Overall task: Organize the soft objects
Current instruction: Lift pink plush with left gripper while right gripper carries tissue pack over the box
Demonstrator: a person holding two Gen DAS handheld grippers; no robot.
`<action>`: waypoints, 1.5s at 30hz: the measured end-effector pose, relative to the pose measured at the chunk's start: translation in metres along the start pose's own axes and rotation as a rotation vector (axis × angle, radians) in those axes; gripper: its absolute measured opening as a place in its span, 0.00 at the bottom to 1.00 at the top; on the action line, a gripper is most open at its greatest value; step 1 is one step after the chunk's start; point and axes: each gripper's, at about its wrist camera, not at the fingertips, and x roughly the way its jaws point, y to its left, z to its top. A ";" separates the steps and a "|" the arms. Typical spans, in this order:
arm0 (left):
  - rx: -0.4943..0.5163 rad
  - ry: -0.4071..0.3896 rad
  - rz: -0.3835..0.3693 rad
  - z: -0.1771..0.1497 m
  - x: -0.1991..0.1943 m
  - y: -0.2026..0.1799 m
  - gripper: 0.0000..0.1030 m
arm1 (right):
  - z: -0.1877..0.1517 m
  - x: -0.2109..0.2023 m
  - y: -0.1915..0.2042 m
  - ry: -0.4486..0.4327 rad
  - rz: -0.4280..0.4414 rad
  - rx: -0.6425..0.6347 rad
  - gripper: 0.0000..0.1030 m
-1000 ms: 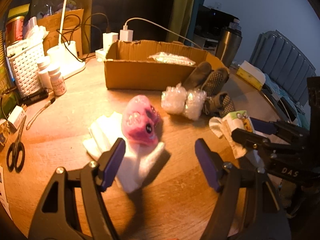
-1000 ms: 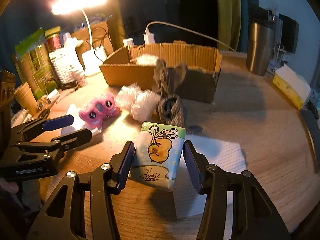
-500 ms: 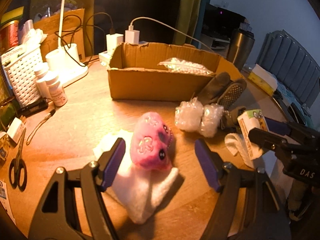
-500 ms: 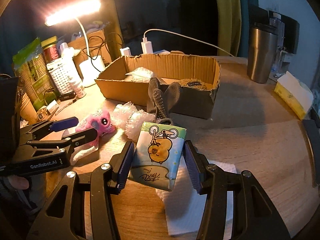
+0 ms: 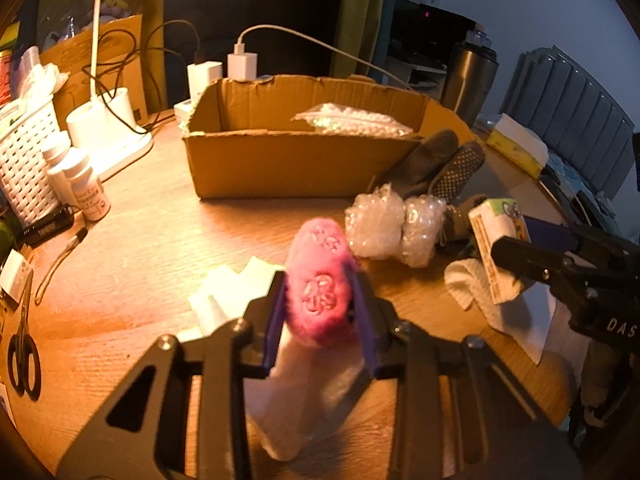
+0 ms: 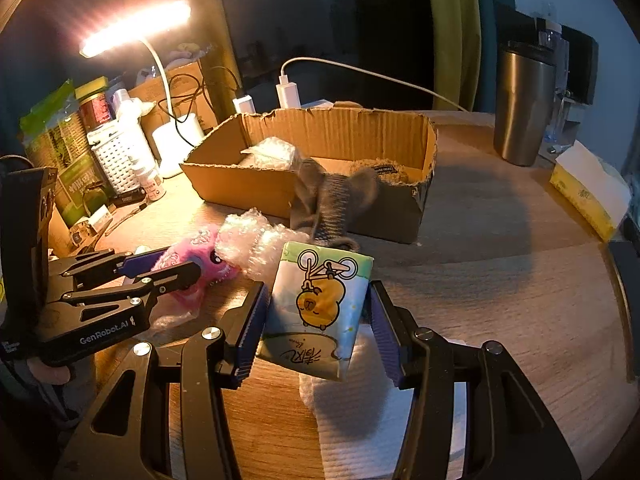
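Observation:
My left gripper (image 5: 319,286) has its jaws closing on a pink plush toy (image 5: 324,248), and both pads press its sides. The toy sits on a white cloth (image 5: 228,292). The right wrist view shows the same left gripper (image 6: 168,266) with the toy (image 6: 200,256) at the left. My right gripper (image 6: 316,292) is shut on a tissue pack (image 6: 320,304) printed with a cartoon animal, held above a white paper towel (image 6: 384,420). Behind them stands an open cardboard box (image 5: 288,168). Two bubble-wrap rolls (image 5: 376,228) and grey socks (image 5: 440,168) lie in front of it.
A lit desk lamp (image 6: 132,32), a white basket (image 5: 24,160) and small bottles (image 5: 88,188) crowd the left back. Scissors (image 5: 22,344) lie at the left edge. A steel tumbler (image 6: 524,108) and a yellow tissue box (image 6: 588,184) stand at the right. Chargers and cables run behind the box.
My left gripper moved forward over the pink toy and its jaws came together on it. The right gripper still holds the tissue pack, slightly nearer the box.

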 end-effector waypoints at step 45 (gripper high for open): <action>0.015 -0.222 0.003 0.074 -0.079 -0.005 0.31 | 0.067 -0.045 -0.002 -0.149 0.016 -0.050 0.52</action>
